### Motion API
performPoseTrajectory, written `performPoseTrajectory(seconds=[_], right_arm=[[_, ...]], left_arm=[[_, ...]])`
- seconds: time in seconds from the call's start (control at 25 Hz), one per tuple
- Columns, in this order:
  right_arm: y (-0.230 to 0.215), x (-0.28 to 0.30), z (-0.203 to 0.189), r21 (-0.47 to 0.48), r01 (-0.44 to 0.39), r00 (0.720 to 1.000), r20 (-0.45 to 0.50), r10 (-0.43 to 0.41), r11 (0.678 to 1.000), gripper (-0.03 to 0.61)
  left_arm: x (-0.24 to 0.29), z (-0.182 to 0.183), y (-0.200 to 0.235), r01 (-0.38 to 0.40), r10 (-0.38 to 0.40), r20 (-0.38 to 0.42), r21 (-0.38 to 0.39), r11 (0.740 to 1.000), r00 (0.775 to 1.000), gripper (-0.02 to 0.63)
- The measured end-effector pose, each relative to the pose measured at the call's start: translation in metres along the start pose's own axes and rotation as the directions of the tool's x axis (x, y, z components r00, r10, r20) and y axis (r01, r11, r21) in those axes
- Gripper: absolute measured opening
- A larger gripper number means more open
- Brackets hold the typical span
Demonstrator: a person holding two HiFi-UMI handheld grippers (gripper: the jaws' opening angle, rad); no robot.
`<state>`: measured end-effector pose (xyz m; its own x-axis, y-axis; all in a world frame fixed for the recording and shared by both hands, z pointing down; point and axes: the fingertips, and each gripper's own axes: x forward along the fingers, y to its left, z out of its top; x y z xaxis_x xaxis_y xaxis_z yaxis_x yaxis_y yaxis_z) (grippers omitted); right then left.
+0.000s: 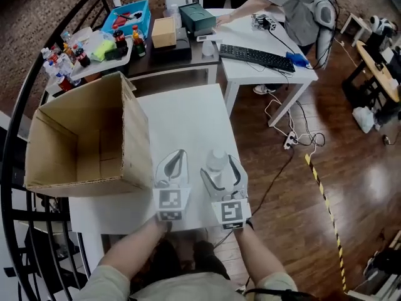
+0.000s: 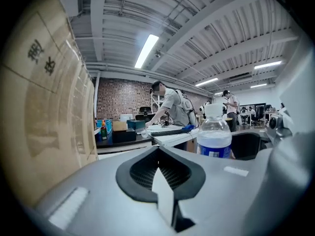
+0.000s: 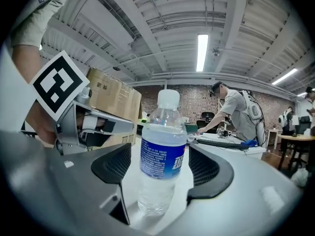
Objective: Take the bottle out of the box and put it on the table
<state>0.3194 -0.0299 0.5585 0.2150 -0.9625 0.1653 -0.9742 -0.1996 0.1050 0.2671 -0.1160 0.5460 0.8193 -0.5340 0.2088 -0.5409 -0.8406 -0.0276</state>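
Bottle (image 1: 217, 160) upright on worktop (image 1: 182, 115), lower centre of head view, right of box (image 1: 88, 144). Right hand-held gripper (image 3: 160, 151) spread around it, pads apparently clear. Left hand-held gripper (image 2: 158, 147) pressed together, empty. Risk: pad clips bottle on pull-back, tipping it.

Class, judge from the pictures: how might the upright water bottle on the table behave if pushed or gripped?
Tall and narrow bottle, so likely tips if pushed high. Thin clear plastic probably dents. Smooth round body may roll once down.
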Motion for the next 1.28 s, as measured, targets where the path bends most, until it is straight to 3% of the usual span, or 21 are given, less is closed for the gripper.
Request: performPoseTrajectory(seconds=[0.08,0.2,0.24,0.36,0.56,0.72,1.08,1.28], right_arm=[[-0.005,-0.018,0.016,0.035,0.02,1.0,0.011,-0.021,0.999,0.346],[-0.02,-0.039,0.048,0.106,0.066,0.997,0.02,-0.069,0.992,0.191],[-0.025,-0.043,0.058,0.117,0.078,0.997,0.02,-0.081,0.99,0.083],[-0.037,-0.05,0.079,0.117,0.102,0.995,0.0,-0.102,0.988,0.006],[-0.036,-0.072,0.138,0.094,0.118,0.992,0.035,-0.122,0.988,0.0],[-0.01,-0.1,0.181,0.123,0.136,0.985,0.089,-0.147,0.983,0.0],[0.084,-0.158,0.217,0.11,0.097,0.989,0.101,-0.108,0.989,0.0],[0.144,-0.181,0.22,0.097,0.057,0.993,0.099,-0.066,0.994,0.0]], left_arm=[[-0.013,0.007,-0.003,-0.012,0.012,0.005,-0.007,1.0,1.0,0.0],[-0.024,0.028,-0.007,-0.022,0.022,0.033,-0.001,1.0,0.999,0.0],[-0.027,0.035,-0.007,-0.028,0.028,0.045,-0.001,1.0,0.999,0.0],[-0.039,0.056,-0.01,-0.041,0.041,0.074,0.007,0.999,0.996,0.0],[-0.078,0.116,-0.013,-0.016,0.015,0.155,0.011,1.0,0.988,0.0],[-0.126,0.138,-0.005,0.013,-0.009,0.202,-0.016,1.0,0.979,0.0],[-0.245,0.152,0.032,0.038,-0.016,0.242,-0.086,0.996,0.97,0.0],[-0.303,0.136,0.055,0.007,0.004,0.244,-0.047,0.999,0.97,0.0]])
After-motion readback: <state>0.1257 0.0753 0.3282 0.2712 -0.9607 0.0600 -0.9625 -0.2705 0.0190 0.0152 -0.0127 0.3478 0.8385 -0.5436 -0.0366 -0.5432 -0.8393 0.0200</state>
